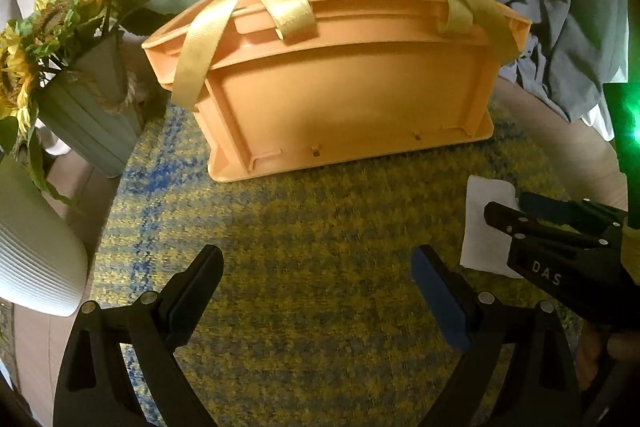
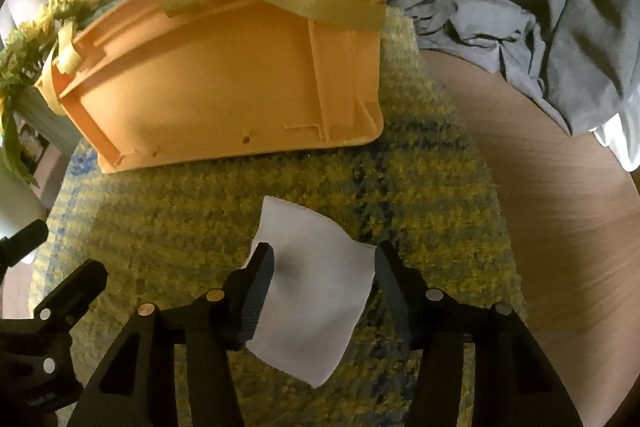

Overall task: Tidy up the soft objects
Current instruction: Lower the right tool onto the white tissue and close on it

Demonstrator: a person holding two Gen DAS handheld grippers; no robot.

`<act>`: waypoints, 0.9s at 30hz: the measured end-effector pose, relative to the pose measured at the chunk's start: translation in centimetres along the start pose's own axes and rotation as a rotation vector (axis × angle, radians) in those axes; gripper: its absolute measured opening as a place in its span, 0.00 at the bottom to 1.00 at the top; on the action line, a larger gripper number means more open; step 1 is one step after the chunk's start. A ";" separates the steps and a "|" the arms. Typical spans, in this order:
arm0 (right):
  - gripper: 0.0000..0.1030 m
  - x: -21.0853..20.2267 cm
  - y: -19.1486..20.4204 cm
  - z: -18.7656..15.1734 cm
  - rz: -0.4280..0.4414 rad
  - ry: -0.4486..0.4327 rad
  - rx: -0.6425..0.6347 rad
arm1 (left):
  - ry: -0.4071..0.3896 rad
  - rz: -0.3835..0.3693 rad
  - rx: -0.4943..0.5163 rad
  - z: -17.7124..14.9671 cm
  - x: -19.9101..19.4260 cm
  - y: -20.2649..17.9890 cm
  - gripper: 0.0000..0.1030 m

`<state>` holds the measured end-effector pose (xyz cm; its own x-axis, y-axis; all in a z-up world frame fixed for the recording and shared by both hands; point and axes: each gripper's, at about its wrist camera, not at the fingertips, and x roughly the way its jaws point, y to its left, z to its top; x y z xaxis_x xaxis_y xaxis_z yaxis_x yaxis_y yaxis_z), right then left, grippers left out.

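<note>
Lying on the shaggy yellow-blue rug (image 2: pixel 168 227), the white square cloth (image 2: pixel 316 291) sits between the right gripper's (image 2: pixel 322 267) wide-open fingers, at six o'clock from the orange plastic crate (image 2: pixel 224 79); the left gripper (image 1: pixel 316 267) gapes empty.

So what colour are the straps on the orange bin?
Pale yellow straps, clearest in the left wrist view.

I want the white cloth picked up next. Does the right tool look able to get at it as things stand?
Probably yes. The right tool is open, with the white cloth lying flat on the rug between its fingers. Nothing covers the cloth; the orange bin sits apart, farther back.
</note>
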<state>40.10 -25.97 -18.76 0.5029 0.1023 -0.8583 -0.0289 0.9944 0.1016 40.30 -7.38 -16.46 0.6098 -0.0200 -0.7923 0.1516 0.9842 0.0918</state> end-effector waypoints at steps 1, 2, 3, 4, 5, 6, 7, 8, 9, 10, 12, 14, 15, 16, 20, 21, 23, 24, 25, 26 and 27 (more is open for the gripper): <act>0.37 0.1 0.0 0.0 0.001 0.005 -0.005 | 0.002 0.000 0.001 0.0 0.0 0.0 0.93; 0.34 0.2 0.1 0.0 -0.001 0.006 -0.014 | 0.004 -0.002 0.002 0.0 0.1 0.0 0.93; 0.27 0.1 0.2 -0.1 -0.003 0.002 -0.020 | 0.005 -0.002 0.002 0.0 0.1 0.0 0.93; 0.20 0.0 0.2 0.0 0.000 0.001 -0.027 | 0.004 -0.002 0.002 0.0 0.1 0.0 0.93; 0.18 0.0 0.3 0.0 0.005 0.003 -0.035 | 0.004 -0.003 0.001 0.0 0.1 0.0 0.93; 0.15 0.0 0.4 0.0 0.005 0.003 -0.041 | 0.006 -0.003 0.001 0.0 0.1 0.0 0.93; 0.12 0.0 0.5 -0.1 0.005 0.004 -0.045 | 0.007 -0.005 0.003 0.0 0.1 0.0 0.93; 0.11 0.0 0.6 -0.1 0.009 0.003 -0.048 | 0.006 -0.006 0.003 -0.1 0.1 0.0 0.93; 0.09 0.0 0.6 -0.2 0.013 0.002 -0.047 | 0.005 -0.007 0.003 -0.1 0.1 0.0 0.93; 0.08 -0.1 0.5 -0.2 0.014 -0.001 -0.046 | 0.004 -0.007 0.003 -0.1 0.0 0.0 0.93; 0.07 -0.2 0.6 -0.3 0.020 -0.005 -0.044 | 0.002 -0.010 0.002 -0.1 -0.1 0.0 0.93; 0.07 -0.5 0.6 -0.4 0.027 -0.018 -0.038 | -0.003 -0.010 -0.001 -0.1 -0.2 0.0 0.93; 0.07 -0.6 0.8 -0.5 0.028 -0.021 -0.038 | -0.007 -0.011 -0.004 -0.1 -0.3 0.1 0.93; 0.07 -0.9 1.0 -0.6 0.029 -0.025 -0.035 | -0.011 -0.010 -0.006 -0.1 -0.4 0.1 0.93; 0.07 -2.3 1.2 -0.6 0.036 -0.051 -0.035 | -0.023 -0.012 -0.014 0.1 -0.8 0.2 0.93; 0.07 -2.6 1.3 -0.5 0.035 -0.059 -0.039 | -0.028 -0.011 -0.016 0.1 -1.0 0.3 0.93; 0.07 -3.2 1.4 -0.3 0.037 -0.075 -0.045 | -0.038 -0.009 -0.021 0.2 -1.3 0.4 0.93; 0.07 -3.6 1.5 -0.3 0.038 -0.084 -0.048 | -0.045 -0.010 -0.024 0.3 -1.6 0.5 0.93; 0.07 -4.1 1.6 -0.2 0.039 -0.094 -0.049 | -0.051 -0.010 -0.027 0.3 -1.8 0.5 0.93; 0.07 -4.4 1.6 -0.1 0.041 -0.102 -0.051 | -0.058 -0.009 -0.029 0.4 -2.0 0.6 0.93; 0.07 -4.9 1.8 -0.1 0.042 -0.113 -0.051 | -0.065 -0.008 -0.031 0.5 -2.3 0.6 0.93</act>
<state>37.46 -24.65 -14.46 0.5940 0.1433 -0.7916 -0.0945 0.9896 0.1082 39.36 -6.80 -14.33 0.6577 -0.0385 -0.7523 0.1332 0.9889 0.0659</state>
